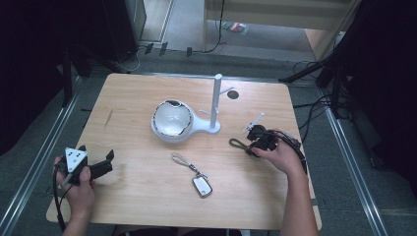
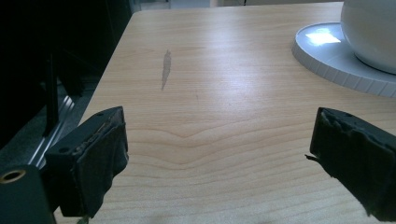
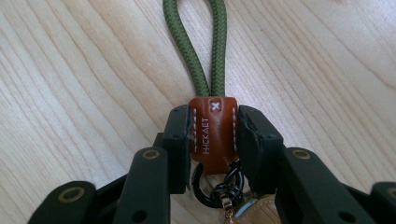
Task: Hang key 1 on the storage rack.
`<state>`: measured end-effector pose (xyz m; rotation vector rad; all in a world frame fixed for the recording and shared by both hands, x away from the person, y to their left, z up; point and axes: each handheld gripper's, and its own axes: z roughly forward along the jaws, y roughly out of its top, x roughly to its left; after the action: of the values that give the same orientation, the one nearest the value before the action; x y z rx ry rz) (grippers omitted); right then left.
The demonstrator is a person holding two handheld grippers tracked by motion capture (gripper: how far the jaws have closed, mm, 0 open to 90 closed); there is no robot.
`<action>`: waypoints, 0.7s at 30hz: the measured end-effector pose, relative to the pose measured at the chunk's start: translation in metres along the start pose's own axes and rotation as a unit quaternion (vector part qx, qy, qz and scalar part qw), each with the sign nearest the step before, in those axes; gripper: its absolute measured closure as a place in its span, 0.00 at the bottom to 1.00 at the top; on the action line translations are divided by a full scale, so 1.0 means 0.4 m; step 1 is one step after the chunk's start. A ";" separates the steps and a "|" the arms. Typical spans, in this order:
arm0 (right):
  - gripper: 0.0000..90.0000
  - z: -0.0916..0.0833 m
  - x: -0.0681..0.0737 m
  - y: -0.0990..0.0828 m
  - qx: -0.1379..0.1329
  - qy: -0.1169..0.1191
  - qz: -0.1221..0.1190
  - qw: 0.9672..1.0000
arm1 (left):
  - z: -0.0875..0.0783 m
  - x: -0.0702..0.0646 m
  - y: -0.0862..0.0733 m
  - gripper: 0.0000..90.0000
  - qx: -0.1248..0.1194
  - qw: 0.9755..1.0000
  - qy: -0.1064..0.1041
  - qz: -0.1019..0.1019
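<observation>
From the high view, the right gripper (image 1: 256, 137) lies low on the right part of the pale wooden table (image 1: 137, 196), at one end of an olive-green cord keychain with a brown leather collar (image 1: 239, 144). The cord loop runs out from its fingers toward the table's middle, so the long axis points away from the hand. The left gripper (image 1: 101, 166) sits well apart at the near left corner, its fingers spread and empty. Between them lie a grey-strapped key fob with a white face (image 1: 201, 185), a white bowl-shaped stand with an upright post (image 1: 173, 121), and dark floor with cables beyond the table.

In the left gripper view, the fingers (image 2: 91, 163) stand wide over bare wood, with the stand's base (image 2: 336, 60) far ahead at the right.

In the right gripper view, the fingers (image 3: 180, 140) are clamped on either side of the leather collar (image 3: 212, 133). The green loop (image 3: 196, 42) stretches straight ahead, flat on the wood, with a black ring and tan tag hanging behind the collar.
</observation>
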<state>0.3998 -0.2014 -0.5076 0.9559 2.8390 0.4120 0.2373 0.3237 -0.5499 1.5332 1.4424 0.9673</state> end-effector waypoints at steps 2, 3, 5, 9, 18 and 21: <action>0.76 0.000 -0.002 -0.002 -0.006 0.001 0.007 1.000 | -0.001 0.000 0.000 0.06 0.001 1.000 -0.003 0.002; 0.76 0.000 -0.001 -0.003 -0.006 0.000 0.007 1.000 | -0.001 0.000 0.000 0.06 0.002 1.000 -0.004 0.001; 0.76 0.000 0.001 -0.004 -0.007 -0.002 0.004 1.000 | -0.003 0.002 -0.001 0.06 -0.001 1.000 -0.004 -0.002; 0.77 -0.001 0.006 -0.004 -0.006 -0.009 0.005 1.000 | -0.004 0.004 -0.002 0.06 -0.007 1.000 -0.005 -0.006; 0.77 -0.016 0.012 -0.016 -0.030 -0.021 0.017 0.999 | -0.008 0.006 -0.003 0.06 -0.013 1.000 -0.010 -0.007; 0.77 -0.039 0.009 -0.021 -0.056 -0.023 0.032 0.998 | -0.008 0.006 -0.003 0.06 -0.012 1.000 -0.009 -0.006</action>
<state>0.3890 -0.2088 -0.4950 1.0223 2.7174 0.5422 0.2341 0.3263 -0.5500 1.5106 1.4199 0.9577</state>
